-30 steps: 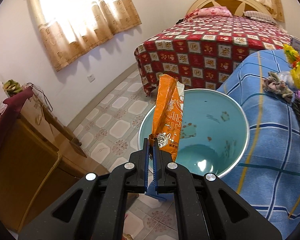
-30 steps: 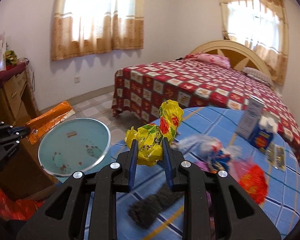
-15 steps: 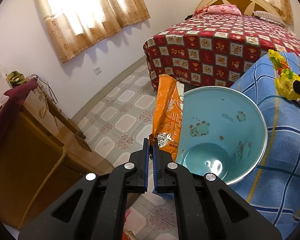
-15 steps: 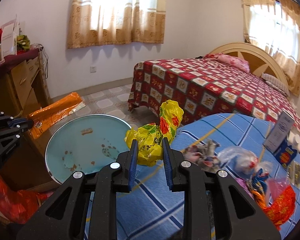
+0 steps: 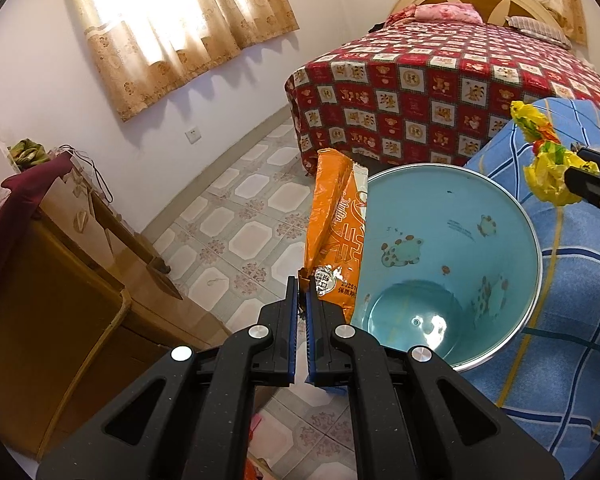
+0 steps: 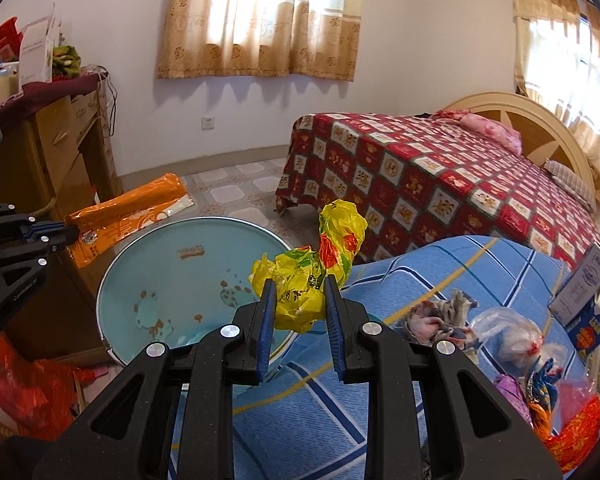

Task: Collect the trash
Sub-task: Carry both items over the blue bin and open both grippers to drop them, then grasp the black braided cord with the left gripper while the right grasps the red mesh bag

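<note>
Both tongs have swung toward the round pale-blue enamel basin (image 5: 452,256): left tongs (image 5: 302,294) pinching a flat orange foil snack wrapper (image 5: 334,236) by its corner, right tongs (image 6: 299,298) clamping a crumpled yellow plastic wrapper (image 6: 300,280) (both light, limp, slippery).

A home bedroom: a bed with a red patchwork-print cover (image 6: 440,184), beige patterned window curtains (image 6: 260,20), and a wooden dresser (image 6: 60,140).

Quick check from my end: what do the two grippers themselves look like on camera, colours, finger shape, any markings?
Both match: the left gripper and right gripper are matte black plastic with faint speckling, two angular fingers lined with ribbed blue pads, triangular cut-outs in the arms, and round silver fasteners. Seen from the right wrist view, the left gripper's side carries small pale lettering, too small to read. No cables, sleeves or hands show.
</note>
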A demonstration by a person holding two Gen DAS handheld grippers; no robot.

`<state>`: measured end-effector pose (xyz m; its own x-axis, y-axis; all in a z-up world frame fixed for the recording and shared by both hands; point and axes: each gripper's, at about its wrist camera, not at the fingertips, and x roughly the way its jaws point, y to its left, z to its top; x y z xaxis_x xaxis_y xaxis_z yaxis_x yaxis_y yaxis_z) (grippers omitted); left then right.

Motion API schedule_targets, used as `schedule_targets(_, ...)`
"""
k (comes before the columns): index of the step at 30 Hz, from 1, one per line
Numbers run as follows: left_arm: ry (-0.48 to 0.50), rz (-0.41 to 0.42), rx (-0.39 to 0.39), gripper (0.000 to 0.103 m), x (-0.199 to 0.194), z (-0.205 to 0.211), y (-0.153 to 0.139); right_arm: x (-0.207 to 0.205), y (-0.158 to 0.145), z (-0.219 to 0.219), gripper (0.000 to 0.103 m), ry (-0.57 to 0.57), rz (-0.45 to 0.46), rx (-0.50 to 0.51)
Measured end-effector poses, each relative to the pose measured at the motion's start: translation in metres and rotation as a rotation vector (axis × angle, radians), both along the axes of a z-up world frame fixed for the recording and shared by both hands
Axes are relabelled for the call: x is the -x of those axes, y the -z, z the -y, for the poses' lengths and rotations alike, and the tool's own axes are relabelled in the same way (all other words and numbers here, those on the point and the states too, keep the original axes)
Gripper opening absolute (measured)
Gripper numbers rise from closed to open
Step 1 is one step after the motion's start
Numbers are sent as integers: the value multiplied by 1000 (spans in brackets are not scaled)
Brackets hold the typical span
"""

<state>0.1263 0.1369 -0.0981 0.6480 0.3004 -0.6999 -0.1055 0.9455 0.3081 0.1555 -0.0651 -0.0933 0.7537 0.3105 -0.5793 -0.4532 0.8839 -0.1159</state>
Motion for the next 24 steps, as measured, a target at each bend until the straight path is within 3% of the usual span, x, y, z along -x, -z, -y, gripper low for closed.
schedule_targets(12, 26, -7, 10, 4, 2, 5, 2, 2, 5, -11, 25, -47, -10, 11)
schedule_targets(14, 35, -6, 23, 8, 3, 6, 2, 2, 6, -14, 28, -65, -19, 10)
schedule_targets(16, 44, -8, 36, 15, 4, 8, 2, 2, 7, -16, 48, -78, -18, 6)
schedule_targets(19, 59, -1, 41, 45, 6, 13, 2, 4, 8, -14, 51, -70, -23, 1)
schedule_targets(24, 86, -13, 48, 50, 10, 24, 6, 18, -1, 9, 56, -10, -24, -38)
